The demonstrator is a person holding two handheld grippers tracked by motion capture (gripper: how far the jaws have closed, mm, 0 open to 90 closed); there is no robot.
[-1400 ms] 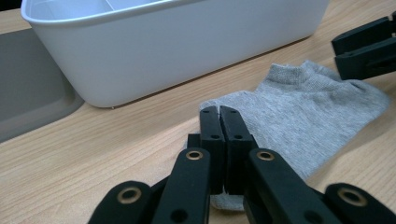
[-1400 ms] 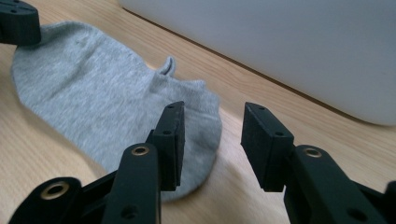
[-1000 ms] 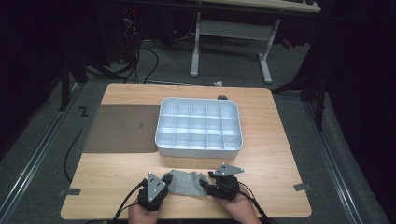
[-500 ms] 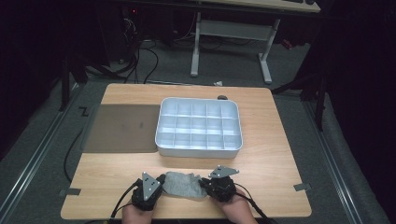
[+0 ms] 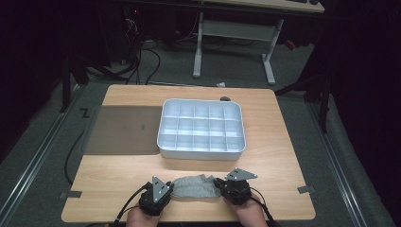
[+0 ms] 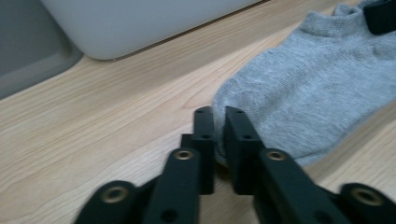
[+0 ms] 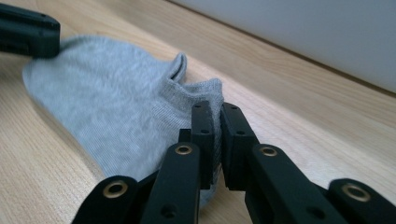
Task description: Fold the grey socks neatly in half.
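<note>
One sock (image 5: 195, 187), one tray (image 5: 202, 151), perhaps one mat (image 5: 124, 130)

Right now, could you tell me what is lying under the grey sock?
The grey sock lies flat on the bare wooden table, held at its ends by the left gripper and right gripper. Whatever sits beneath its middle is covered by the fabric.

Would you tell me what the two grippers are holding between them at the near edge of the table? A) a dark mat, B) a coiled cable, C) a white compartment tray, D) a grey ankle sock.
D: the left gripper pinches the toe end and the right gripper pinches the cuff end of the grey sock, which lies stretched on the wooden table in front of the white tray.
</note>
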